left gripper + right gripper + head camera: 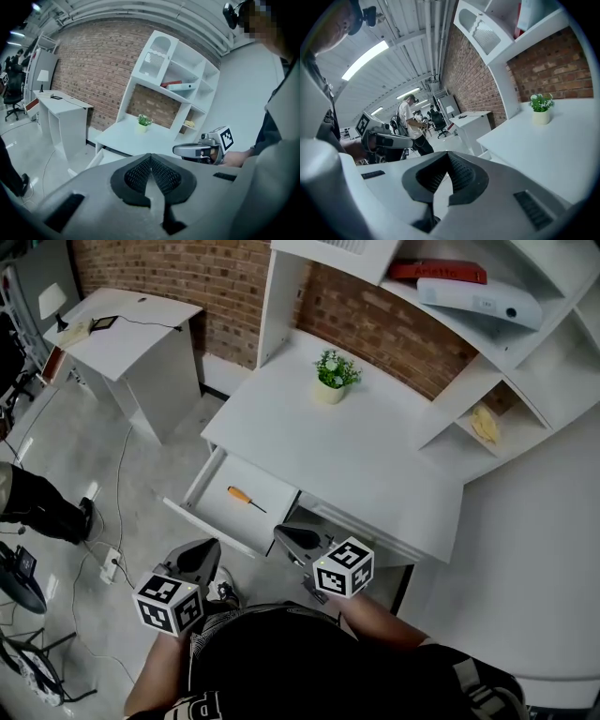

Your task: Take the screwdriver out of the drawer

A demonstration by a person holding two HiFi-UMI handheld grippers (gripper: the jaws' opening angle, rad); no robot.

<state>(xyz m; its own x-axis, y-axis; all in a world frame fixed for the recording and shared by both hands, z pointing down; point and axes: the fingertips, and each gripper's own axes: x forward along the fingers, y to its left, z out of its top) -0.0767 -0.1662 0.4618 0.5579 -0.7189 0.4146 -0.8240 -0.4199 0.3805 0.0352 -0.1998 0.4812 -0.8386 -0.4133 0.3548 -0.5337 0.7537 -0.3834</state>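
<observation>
The screwdriver [246,498], orange handle and dark shaft, lies flat inside the open white drawer [208,518] at the desk's left front. Both grippers are held low in front of the desk, apart from the drawer. My left gripper [207,550] hangs just below the drawer's front edge, and its jaws are shut with the ribbed pads [140,174] meeting and nothing between them. To the right of the drawer, my right gripper [285,535] sits under the desk edge, also shut and empty. In each gripper view the other gripper shows: the right gripper [196,150] and the left gripper [383,140].
A small potted plant [333,373] stands on the white desk [375,465]. Shelves [487,324] rise at the back right. A side table [131,338] stands at the far left. Cables and a power strip [110,566] lie on the floor, near a person's leg [42,507].
</observation>
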